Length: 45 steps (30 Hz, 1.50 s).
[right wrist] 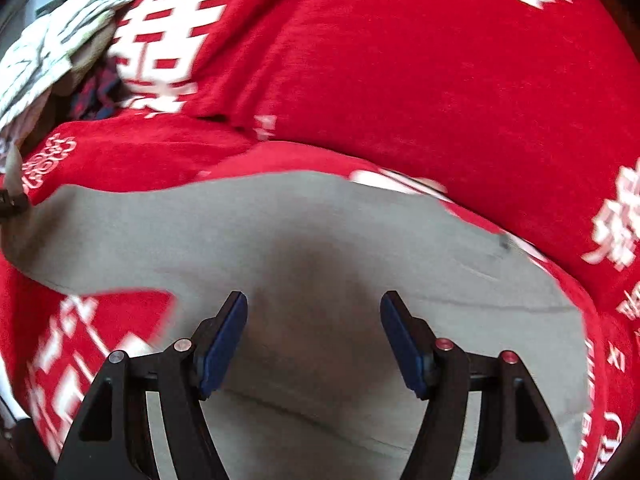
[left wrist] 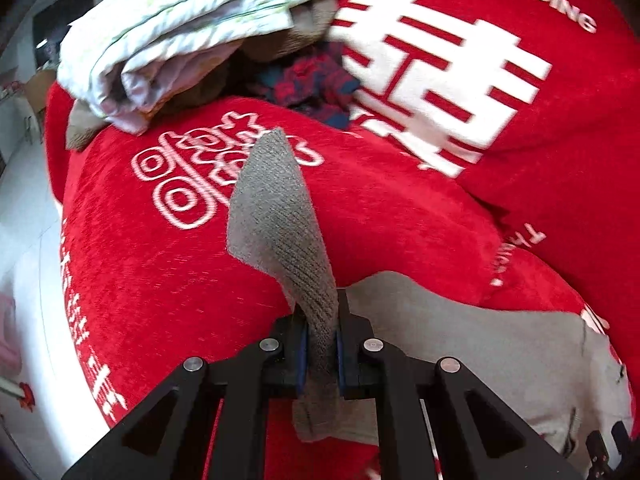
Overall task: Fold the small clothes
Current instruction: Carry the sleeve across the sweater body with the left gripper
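My left gripper pinches the grey garment's cuff for folding; right gripper, jaws spread, hovers empty above.

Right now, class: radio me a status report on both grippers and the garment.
Left gripper shut on grey garment. Right gripper open above it. Clothes pile well clear.

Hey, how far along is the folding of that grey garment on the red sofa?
Nothing looks folded yet. In hand: the left gripper is shut on a ribbed grey edge of the grey garment and lifts it, while the right gripper hangs open above the flat part, gripping nothing. Left: this garment's folds, then the pile of clothes at the back of the red sofa cover.
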Each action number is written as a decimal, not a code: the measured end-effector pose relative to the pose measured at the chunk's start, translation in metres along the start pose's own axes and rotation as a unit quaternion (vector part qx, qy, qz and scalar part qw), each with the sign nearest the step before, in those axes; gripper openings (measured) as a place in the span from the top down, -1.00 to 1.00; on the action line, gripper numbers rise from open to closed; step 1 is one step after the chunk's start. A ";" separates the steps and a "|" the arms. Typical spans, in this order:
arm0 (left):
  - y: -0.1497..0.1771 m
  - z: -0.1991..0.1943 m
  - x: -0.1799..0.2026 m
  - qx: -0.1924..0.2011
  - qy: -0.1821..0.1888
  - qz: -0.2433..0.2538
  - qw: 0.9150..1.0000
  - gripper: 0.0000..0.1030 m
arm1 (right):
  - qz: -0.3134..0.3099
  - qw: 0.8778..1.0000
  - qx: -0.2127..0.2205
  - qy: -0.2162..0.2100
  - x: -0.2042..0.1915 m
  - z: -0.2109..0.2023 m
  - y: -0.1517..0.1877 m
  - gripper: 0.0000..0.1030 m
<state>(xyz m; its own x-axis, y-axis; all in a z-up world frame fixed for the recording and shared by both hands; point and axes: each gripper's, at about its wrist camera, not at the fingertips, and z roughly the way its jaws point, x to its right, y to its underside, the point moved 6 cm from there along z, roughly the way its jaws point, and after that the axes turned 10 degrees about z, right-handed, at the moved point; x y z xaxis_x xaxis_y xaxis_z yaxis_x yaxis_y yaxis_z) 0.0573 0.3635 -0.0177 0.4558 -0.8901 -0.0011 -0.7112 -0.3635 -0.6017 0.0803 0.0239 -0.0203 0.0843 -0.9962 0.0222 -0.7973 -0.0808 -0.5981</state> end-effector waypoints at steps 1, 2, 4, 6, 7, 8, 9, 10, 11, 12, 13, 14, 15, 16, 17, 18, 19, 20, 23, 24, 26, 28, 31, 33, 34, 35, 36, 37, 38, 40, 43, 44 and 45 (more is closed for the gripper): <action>0.000 -0.003 0.008 0.001 0.004 0.005 1.000 0.77 | 0.006 1.000 0.000 0.006 0.013 -0.003 0.004 -0.40; 0.001 -0.004 0.013 0.000 0.007 0.009 1.000 0.77 | 0.014 1.000 -0.001 0.008 0.024 -0.005 0.007 -0.39; 0.002 -0.008 0.027 -0.001 0.013 0.019 1.000 0.77 | 0.030 0.999 -0.003 0.012 0.044 -0.009 0.014 -0.40; 0.005 -0.012 0.043 -0.002 0.020 0.032 0.999 0.77 | 0.040 0.999 -0.005 0.015 0.057 -0.010 0.021 -0.40; 0.007 -0.014 0.051 -0.002 0.023 0.039 0.999 0.77 | 0.043 0.999 -0.005 0.018 0.063 -0.012 0.025 -0.40; 0.008 -0.017 0.060 -0.002 0.025 0.048 0.999 0.77 | 0.043 0.999 -0.005 0.022 0.067 -0.013 0.029 -0.39; 0.010 -0.019 0.067 -0.002 0.028 0.055 0.998 0.77 | 0.043 0.999 -0.005 0.024 0.070 -0.013 0.032 -0.39; 0.011 -0.021 0.075 -0.002 0.031 0.062 0.998 0.77 | 0.045 0.999 -0.004 0.027 0.075 -0.015 0.037 -0.40; 0.013 -0.024 0.085 -0.002 0.034 0.070 0.997 0.77 | 0.049 0.998 -0.003 0.027 0.081 -0.017 0.041 -0.39; 0.015 -0.026 0.094 -0.002 0.035 0.077 0.996 0.77 | 0.054 0.998 -0.005 0.027 0.085 -0.017 0.045 -0.39; 0.016 -0.028 0.101 -0.002 0.037 0.083 0.996 0.77 | 0.062 0.998 -0.008 0.028 0.092 -0.017 0.048 -0.39; 0.019 -0.030 0.111 -0.003 0.041 0.091 0.995 0.77 | 0.066 0.997 -0.008 0.029 0.095 -0.016 0.050 -0.39; 0.020 -0.032 0.119 -0.004 0.044 0.096 0.994 0.77 | 0.070 0.997 -0.008 0.029 0.099 -0.017 0.051 -0.39; 0.022 -0.033 0.127 -0.005 0.047 0.102 0.994 0.77 | 0.076 0.997 -0.007 0.030 0.105 -0.017 0.053 -0.39; 0.025 -0.035 0.137 -0.007 0.050 0.109 0.993 0.77 | 0.081 0.996 -0.007 0.031 0.111 -0.018 0.055 -0.39; 0.027 -0.036 0.145 -0.009 0.053 0.115 0.992 0.77 | 0.085 0.996 -0.007 0.033 0.116 -0.018 0.056 -0.39; 0.029 -0.037 0.152 -0.011 0.055 0.119 0.991 0.77 | 0.088 0.995 -0.007 0.035 0.122 -0.018 0.057 -0.39; 0.032 -0.038 0.159 -0.013 0.057 0.124 0.990 0.77 | 0.092 0.995 -0.006 0.037 0.127 -0.019 0.058 -0.39; 0.038 -0.041 0.182 -0.020 0.063 0.140 0.988 0.77 | 0.103 0.994 -0.006 0.036 0.142 -0.020 0.062 -0.39; 0.039 -0.042 0.188 -0.020 0.062 0.145 0.987 0.77 | 0.106 0.994 -0.005 0.035 0.146 -0.021 0.064 -0.39; 0.042 -0.045 0.203 -0.020 0.061 0.157 0.985 0.77 | 0.110 0.993 -0.004 0.037 0.155 -0.023 0.065 -0.39; 0.045 -0.047 0.214 -0.021 0.062 0.165 0.984 0.77 | 0.113 0.993 -0.002 0.039 0.164 -0.025 0.068 -0.39; 0.050 -0.051 0.230 -0.023 0.063 0.175 0.982 0.77 | 0.119 0.992 0.000 0.040 0.177 -0.028 0.071 -0.40; 0.053 -0.054 0.242 -0.024 0.062 0.182 0.981 0.77 | 0.124 0.991 0.001 0.041 0.185 -0.029 0.073 -0.39; 0.054 -0.056 0.247 -0.023 0.062 0.186 0.980 0.77 | 0.128 0.991 0.001 0.041 0.191 -0.030 0.074 -0.39; 0.057 -0.058 0.254 -0.023 0.062 0.191 0.979 0.77 | 0.133 0.990 0.001 0.041 0.196 -0.030 0.076 -0.39; 0.058 -0.059 0.260 -0.023 0.062 0.195 0.979 0.77 | 0.138 0.990 0.003 0.042 0.200 -0.032 0.076 -0.39; 0.059 -0.062 0.266 -0.021 0.062 0.200 0.978 0.77 | 0.142 0.989 0.004 0.042 0.206 -0.033 0.077 -0.39; 0.061 -0.064 0.273 -0.020 0.062 0.205 0.977 0.77 | 0.145 0.988 0.004 0.042 0.212 -0.034 0.079 -0.39; 0.064 -0.067 0.286 -0.020 0.065 0.213 0.975 0.77 | 0.152 0.988 0.007 0.040 0.222 -0.037 0.081 -0.39; 0.070 -0.071 0.307 -0.020 0.069 0.225 0.972 0.77 | 0.152 0.988 0.010 0.034 0.229 -0.040 0.085 -0.39; 0.073 -0.072 0.314 -0.021 0.071 0.230 0.970 0.77 | 0.151 0.988 0.012 0.033 0.229 -0.041 0.085 -0.39; 0.075 -0.074 0.321 -0.022 0.072 0.235 0.969 0.77 | 0.149 0.988 0.014 0.032 0.230 -0.043 0.086 -0.39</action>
<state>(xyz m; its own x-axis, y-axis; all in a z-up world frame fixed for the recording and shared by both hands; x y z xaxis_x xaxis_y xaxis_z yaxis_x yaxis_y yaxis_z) 0.1105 0.0297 -0.0043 -0.0006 -0.9881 -0.1541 -0.8454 0.0828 -0.5276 0.0057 -0.2133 -0.0326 -0.1908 -0.9756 -0.1090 -0.7638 0.2173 -0.6078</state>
